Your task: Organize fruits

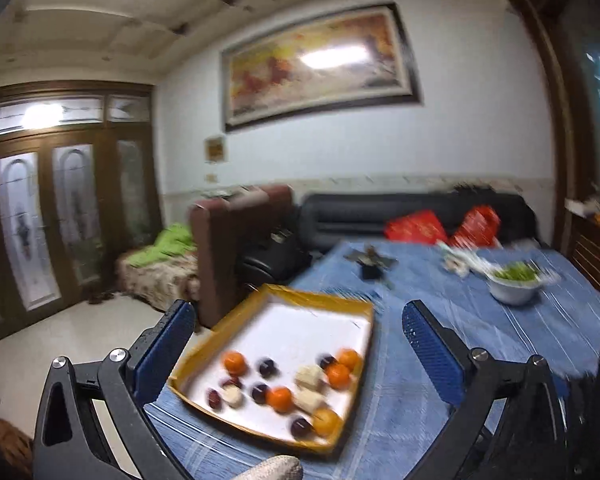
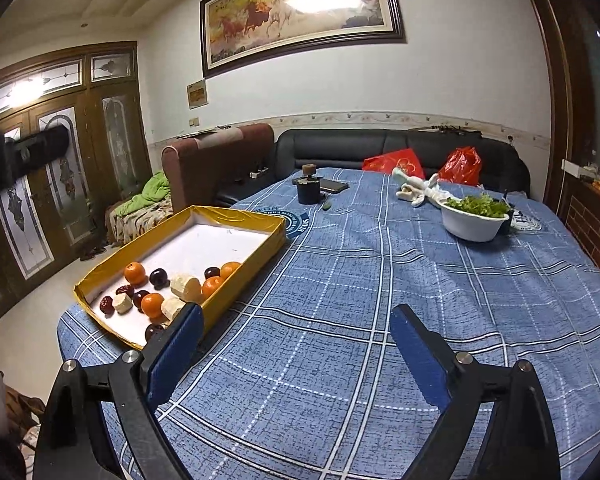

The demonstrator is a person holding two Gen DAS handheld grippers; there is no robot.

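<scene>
Left gripper [image 1: 296, 320] spread wide, empty, above tray [image 1: 236, 316]. Right gripper [image 2: 296, 320] spread wide, empty, over tablecloth [image 2: 340, 360]. Tray at table's left edge; oranges [image 2: 135, 273], dark fruits [image 2: 159, 277], pale chunks [image 2: 186, 286] clustered at near end. Far right: bowl [image 2: 472, 226] of greens. Beyond: sofa [image 2: 340, 146].

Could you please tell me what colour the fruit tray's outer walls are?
Golden yellow, clearest in the right wrist view: tray.
</scene>
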